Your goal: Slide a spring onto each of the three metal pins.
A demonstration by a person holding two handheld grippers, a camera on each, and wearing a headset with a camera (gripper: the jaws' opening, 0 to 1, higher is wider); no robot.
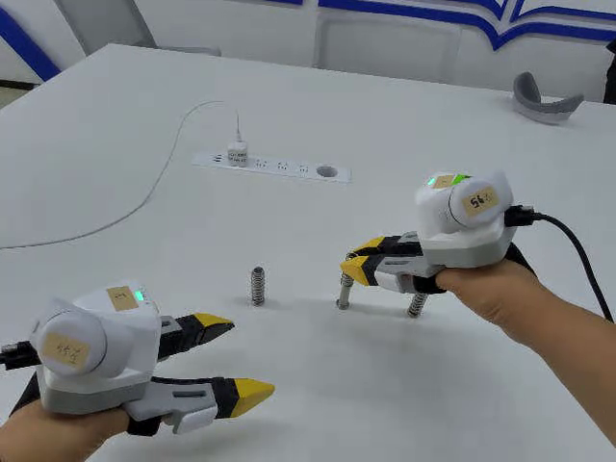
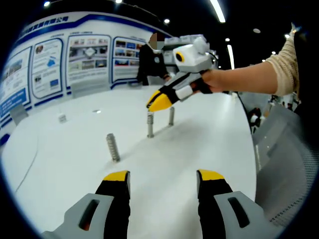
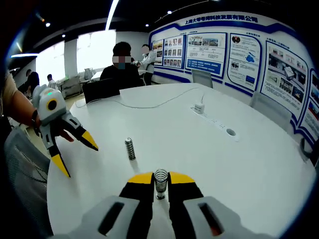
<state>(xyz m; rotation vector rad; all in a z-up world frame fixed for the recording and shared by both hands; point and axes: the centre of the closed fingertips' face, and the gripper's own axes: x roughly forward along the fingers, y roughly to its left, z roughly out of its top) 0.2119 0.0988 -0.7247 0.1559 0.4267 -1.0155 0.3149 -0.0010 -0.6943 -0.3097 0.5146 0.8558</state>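
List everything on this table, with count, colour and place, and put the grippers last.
Table: one, white, under everything.
Pins: three, metal, upright in a row mid-table.
Springs: two, silver, one on each outer pin.
Third spring: one, silver, at the middle pin's top, between the right gripper's jaws.
Power strip: one, white, beyond the pins.
Plug: one, white, in the strip's left end.
Cable: one, white, running from the plug off to the left.
Curved band: one, grey, at the far right corner.
Left gripper: one, white with black and yellow jaws, near left, open.
Right gripper: one, same colours, over the middle pin, closed on the third spring.
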